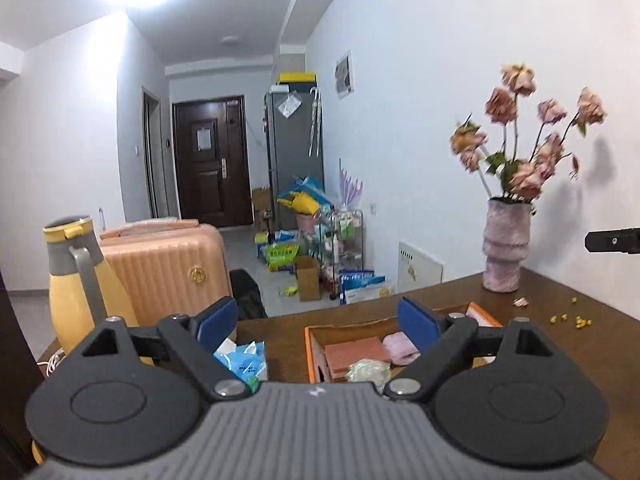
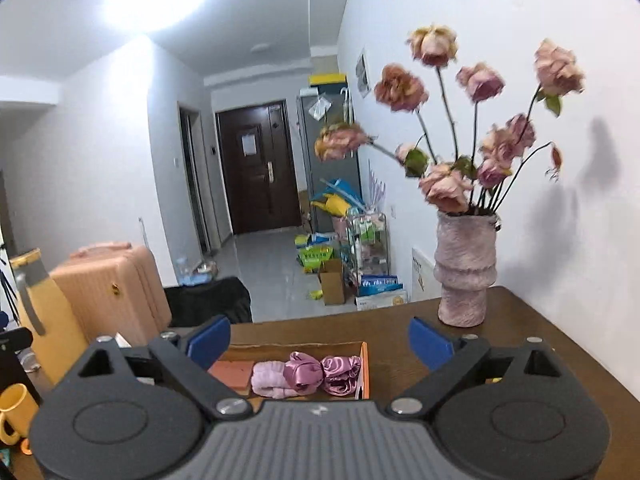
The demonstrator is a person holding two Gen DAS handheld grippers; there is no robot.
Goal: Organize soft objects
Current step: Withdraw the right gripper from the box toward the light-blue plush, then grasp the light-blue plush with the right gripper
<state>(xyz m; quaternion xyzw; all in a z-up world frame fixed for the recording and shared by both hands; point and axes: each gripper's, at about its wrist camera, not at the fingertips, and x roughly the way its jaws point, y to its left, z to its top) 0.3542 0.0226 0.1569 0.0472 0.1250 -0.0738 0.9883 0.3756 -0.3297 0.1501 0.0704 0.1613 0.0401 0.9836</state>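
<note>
An orange-rimmed cardboard box (image 1: 310, 344) sits on the brown table. It holds a terracotta sponge block (image 1: 356, 354), a pink rolled cloth (image 1: 400, 350) and a pale green bundle (image 1: 368, 370). In the right wrist view the box (image 2: 365, 364) also shows the sponge (image 2: 234, 372), the pink cloth (image 2: 268, 380) and two mauve satin scrunchies (image 2: 324, 372). My left gripper (image 1: 318, 322) is open and empty, above the box's left side. My right gripper (image 2: 320, 338) is open and empty, above the box. The tip of the right gripper shows at the right edge of the left wrist view (image 1: 612, 241).
A blue tissue pack (image 1: 242, 362) lies left of the box. A yellow kettle (image 1: 76, 292) stands at the table's left. A pink vase of dried roses (image 2: 464, 268) stands at the far right by the wall. Yellow crumbs (image 1: 572, 320) lie near it. A yellow mug (image 2: 14, 410) is at the left.
</note>
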